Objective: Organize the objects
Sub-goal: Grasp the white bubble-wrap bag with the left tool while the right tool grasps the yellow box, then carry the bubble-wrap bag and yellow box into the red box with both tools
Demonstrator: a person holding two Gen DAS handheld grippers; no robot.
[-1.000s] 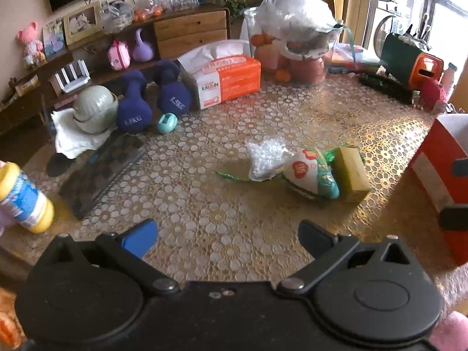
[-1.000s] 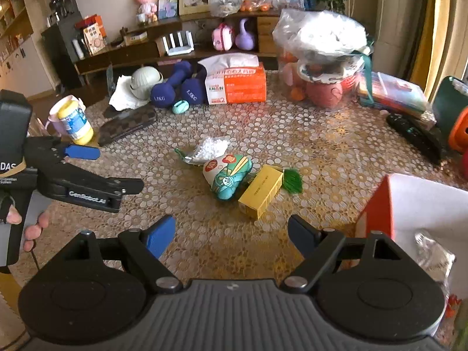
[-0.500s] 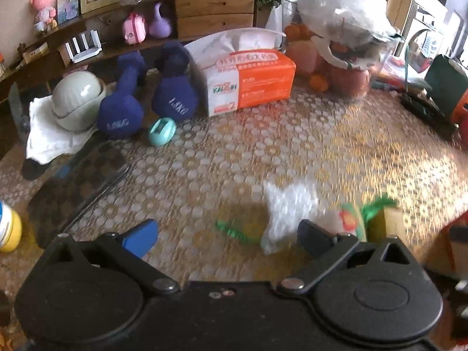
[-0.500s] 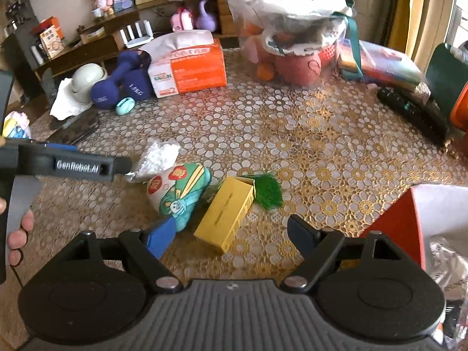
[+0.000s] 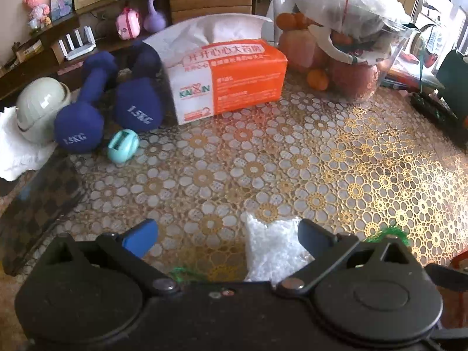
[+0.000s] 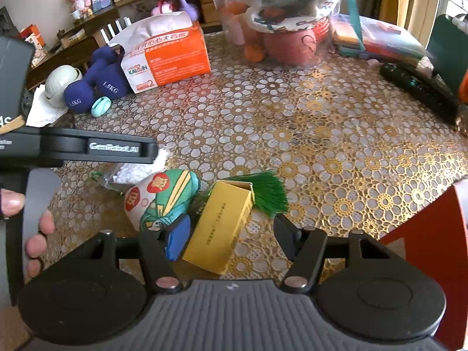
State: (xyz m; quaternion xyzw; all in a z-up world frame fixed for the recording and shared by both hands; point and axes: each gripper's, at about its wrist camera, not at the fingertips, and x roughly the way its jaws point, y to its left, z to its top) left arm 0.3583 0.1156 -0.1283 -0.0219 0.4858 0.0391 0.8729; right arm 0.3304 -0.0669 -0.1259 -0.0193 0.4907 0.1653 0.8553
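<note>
Left wrist view: left tongs (image 5: 226, 238) wide open, gripping nothing, angled down at the tabletop (image 5: 321, 169) with its gold-and-white floral lace cover. White crinkly plastic bag (image 5: 272, 248) lying between the fingers, close against the dark right finger, no pad pressing on it. A wisp of green fringe (image 5: 390, 232) just past the right finger. Farther back: two navy dumbbells (image 5: 108, 102) side by side, a small teal oval thing (image 5: 122, 145) just in front of them, a pale grey domed container (image 5: 41, 108) resting on a white cloth (image 5: 14, 149), an orange-and-white tissue pack (image 5: 225, 73), and a clear plastic-wrapped bundle holding fruit (image 5: 345, 35). Dark checkered mat (image 5: 35, 199) at the left edge.

Right wrist view: right tongs (image 6: 231, 232) about half open and closing, fingers straddling the near end of the yellow box (image 6: 222, 225); blue left pad touching or nearly touching the box's side, dark right finger clear of it, so no grip. Box flat on the tabletop (image 6: 336, 146), green fringe (image 6: 267, 194) at its far end. Just to its left, touching or nearly so, a green-and-white snack packet (image 6: 163, 199) printed with red circles. Beyond that, the white crinkly bag (image 6: 131, 172), partly hidden under the left tongs (image 6: 153, 153), held by a hand (image 6: 26, 225) at the left edge. Corner of a red box (image 6: 424, 234) at the right. Black remote-like bar (image 6: 421, 90) far right; tissue pack (image 6: 175, 58) and dumbbells (image 6: 96, 84) at the back.
</note>
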